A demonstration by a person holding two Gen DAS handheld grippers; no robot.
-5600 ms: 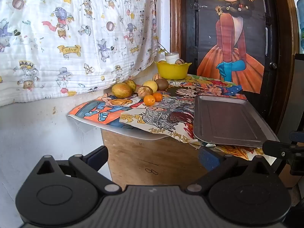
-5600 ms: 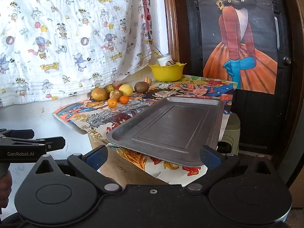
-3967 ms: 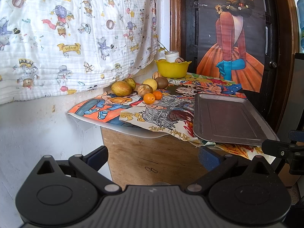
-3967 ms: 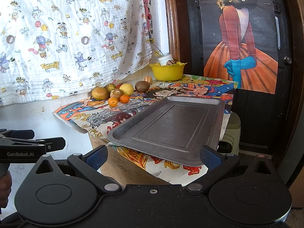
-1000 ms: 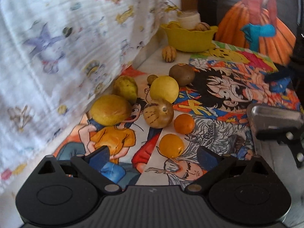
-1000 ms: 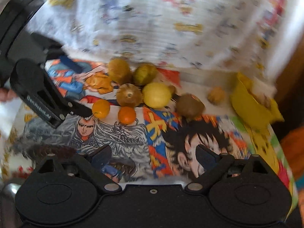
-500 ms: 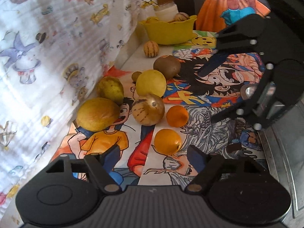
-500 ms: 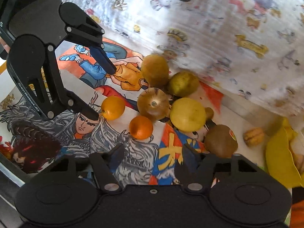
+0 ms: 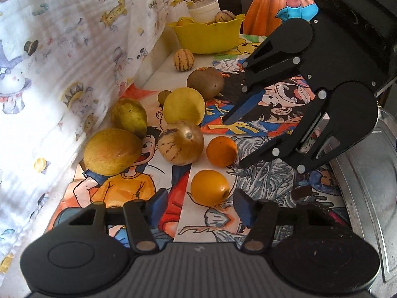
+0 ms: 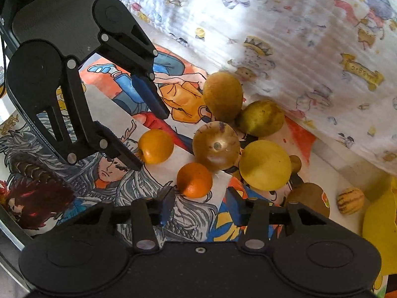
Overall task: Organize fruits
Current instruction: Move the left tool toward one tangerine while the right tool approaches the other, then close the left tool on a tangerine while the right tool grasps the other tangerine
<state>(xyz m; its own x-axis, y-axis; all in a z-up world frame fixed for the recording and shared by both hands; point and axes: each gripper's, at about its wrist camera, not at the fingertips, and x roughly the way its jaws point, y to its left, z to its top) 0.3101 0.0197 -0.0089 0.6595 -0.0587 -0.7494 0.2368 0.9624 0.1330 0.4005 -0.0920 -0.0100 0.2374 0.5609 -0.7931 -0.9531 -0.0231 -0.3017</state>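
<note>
We list two oranges on the table: left claw closing around the yellower orange, stem end rightward, pads apart from it; right claw closing around the deeper orange, untouched.

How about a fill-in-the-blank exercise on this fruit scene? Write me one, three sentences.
The bowl at the back is ___ in colour.
The left tool faces the paler orange fruit, the right tool the darker orange fruit: such fruits number ___.
Both tools' jaws have just been closing, each fruit just ahead of the tips, ungripped, so both count as ___.
Missing words: yellow; two; open.
</note>
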